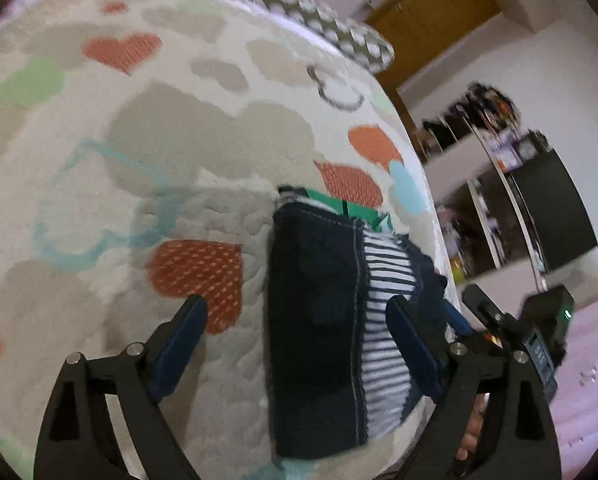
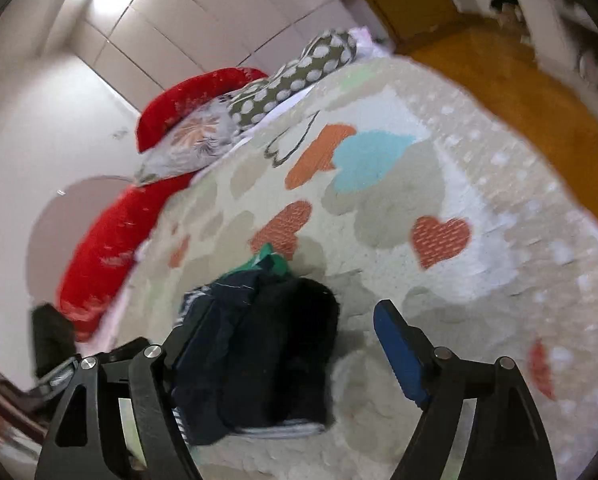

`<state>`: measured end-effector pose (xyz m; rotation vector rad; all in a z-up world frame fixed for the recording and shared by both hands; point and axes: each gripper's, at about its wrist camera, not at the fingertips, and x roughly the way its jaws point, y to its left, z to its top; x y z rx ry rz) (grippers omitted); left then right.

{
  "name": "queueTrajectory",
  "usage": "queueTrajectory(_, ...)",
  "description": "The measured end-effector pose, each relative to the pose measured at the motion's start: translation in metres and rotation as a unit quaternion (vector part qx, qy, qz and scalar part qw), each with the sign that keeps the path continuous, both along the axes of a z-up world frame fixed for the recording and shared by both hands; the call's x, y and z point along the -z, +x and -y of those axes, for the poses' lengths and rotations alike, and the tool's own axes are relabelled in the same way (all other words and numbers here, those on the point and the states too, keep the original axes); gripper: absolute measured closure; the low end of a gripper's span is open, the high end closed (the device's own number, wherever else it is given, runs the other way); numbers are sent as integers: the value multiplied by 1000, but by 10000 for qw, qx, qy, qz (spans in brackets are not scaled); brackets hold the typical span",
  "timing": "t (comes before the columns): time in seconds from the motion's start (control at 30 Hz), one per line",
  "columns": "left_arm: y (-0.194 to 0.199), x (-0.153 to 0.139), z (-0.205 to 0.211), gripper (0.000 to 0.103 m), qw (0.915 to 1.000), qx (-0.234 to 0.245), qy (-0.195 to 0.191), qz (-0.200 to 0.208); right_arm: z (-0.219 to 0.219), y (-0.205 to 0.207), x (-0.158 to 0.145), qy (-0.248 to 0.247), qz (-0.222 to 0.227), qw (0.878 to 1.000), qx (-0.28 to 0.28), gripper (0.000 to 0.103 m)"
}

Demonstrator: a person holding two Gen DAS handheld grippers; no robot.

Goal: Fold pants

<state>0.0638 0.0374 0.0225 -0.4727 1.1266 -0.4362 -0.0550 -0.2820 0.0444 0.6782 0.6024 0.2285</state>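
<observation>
Both my grippers stood with jaws apart and clamped on nothing over the cream bedspread printed with orange hearts (image 1: 99,160), the left gripper (image 1: 299,332) and right gripper (image 2: 283,344) each straddling the folded dark navy pants with a striped lining (image 1: 319,300) lying near its edge.

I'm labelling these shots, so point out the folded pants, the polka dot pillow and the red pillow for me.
folded pants (image 1: 315,312): left wrist view, on the dark navy panel beside the striped lining.
polka dot pillow (image 2: 299,76): right wrist view, on its spotted middle.
red pillow (image 2: 111,248): right wrist view, on the lower cushion's red face.
</observation>
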Motion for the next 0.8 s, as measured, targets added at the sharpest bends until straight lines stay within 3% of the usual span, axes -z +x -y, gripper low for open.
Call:
queueTrajectory(0.07, 11, 12, 15, 12, 9994, 329, 51, -122, -3, 22, 12, 291, -150, 9990, -312, 19)
queueTrajectory(0.1, 13, 13, 23, 4, 9990, 432, 125, -75, -6, 30, 18, 370, -201, 9982, -418, 19)
queueTrajectory(0.17, 14, 10, 37, 3, 9977, 568, 367, 50, -16, 44, 24, 333, -194, 9975, -588, 22)
queueTrajectory(0.2, 15, 7, 43, 15, 9970, 643, 426, 79, -22, 49, 24, 214, -190, 9978, -595, 35)
queueTrajectory(0.23, 14, 5, 45, 44, 9968, 727, 332, 66, -27, 53, 24, 194, -235, 9973, -669, 48)
queueTrajectory(0.3, 15, -3, 46, 61, 9967, 799, 154, -18, -33, 55, 24, 268, -372, 9959, -776, 66)
queueTrajectory(0.33, 15, -6, 43, 75, 9969, 782, 117, 40, -34, 55, 21, 234, -371, 9962, -758, 69)
queueTrajectory(0.37, 16, -13, 40, 80, 9970, 761, 63, 87, -35, 54, 18, 239, -343, 9961, -776, 71)
queueTrajectory(0.53, 35, -29, 15, 80, 9986, 464, 4, 240, -46, 65, -9, 237, -136, 9959, -867, 77)
queueTrajectory(0.67, 63, -38, -10, 80, 9992, 134, 173, 346, -71, 93, -28, -5, -32, 9952, -979, 78)
queueTrajectory(0.73, 82, -31, -26, 74, 9982, -210, 511, 242, -83, 113, -33, -63, -28, 9950, -996, 76)
queueTrajectory(0.8, 99, -16, -39, 71, 9908, -624, 1199, 84, -91, 138, -28, -100, -139, 9956, -919, 65)
